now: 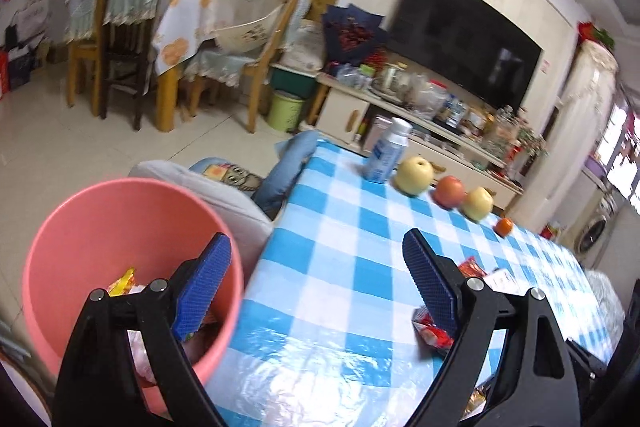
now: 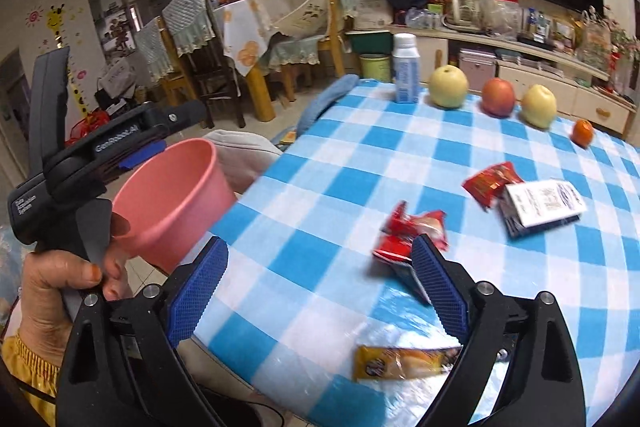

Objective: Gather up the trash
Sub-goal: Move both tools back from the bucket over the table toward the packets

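Right wrist | both tongs wide, empty | red wrappers (image 2: 412, 231), box (image 2: 540, 205) near | pink bin (image 2: 176, 195) left

I'm looking at my left gripper (image 1: 316, 279) and right gripper (image 2: 320, 287) showing black forked arms, silver screw heads and blue textured pads (image 2: 196, 291). The left unit's black housing is carrying white lettering, and my left hand (image 2: 60, 283) is wearing a gathered yellow cuff (image 2: 28, 359).

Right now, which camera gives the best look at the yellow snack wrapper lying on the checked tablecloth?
The right wrist view. There the yellow snack wrapper lies whole and flat on the checked tablecloth, near its front edge, just ahead of the open right claw. In the left wrist view only a small yellowish scrap peeks out behind the claw's arm, too hidden to identify.
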`<act>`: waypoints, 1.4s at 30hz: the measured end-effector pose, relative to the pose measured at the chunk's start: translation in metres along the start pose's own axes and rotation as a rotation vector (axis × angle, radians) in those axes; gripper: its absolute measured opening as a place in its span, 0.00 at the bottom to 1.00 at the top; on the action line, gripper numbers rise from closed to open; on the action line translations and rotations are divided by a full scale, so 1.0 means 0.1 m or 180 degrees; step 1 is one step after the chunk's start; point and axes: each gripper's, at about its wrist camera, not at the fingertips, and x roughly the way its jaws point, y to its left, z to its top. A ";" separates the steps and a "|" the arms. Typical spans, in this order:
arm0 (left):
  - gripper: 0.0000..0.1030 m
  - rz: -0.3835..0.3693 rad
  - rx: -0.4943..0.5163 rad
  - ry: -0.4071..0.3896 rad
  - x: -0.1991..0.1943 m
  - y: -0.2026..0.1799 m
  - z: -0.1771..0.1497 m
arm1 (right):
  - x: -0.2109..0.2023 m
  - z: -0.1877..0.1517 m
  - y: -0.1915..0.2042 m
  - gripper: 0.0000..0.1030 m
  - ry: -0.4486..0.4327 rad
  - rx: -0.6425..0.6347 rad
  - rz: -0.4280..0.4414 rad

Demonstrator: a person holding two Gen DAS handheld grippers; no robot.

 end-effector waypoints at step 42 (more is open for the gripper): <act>0.82 -0.0689 0.2088 0.0929 0.21 -1.85 -1.12 | -0.99 -0.33 -1.86 0.89 -0.0442 0.0802 -0.0489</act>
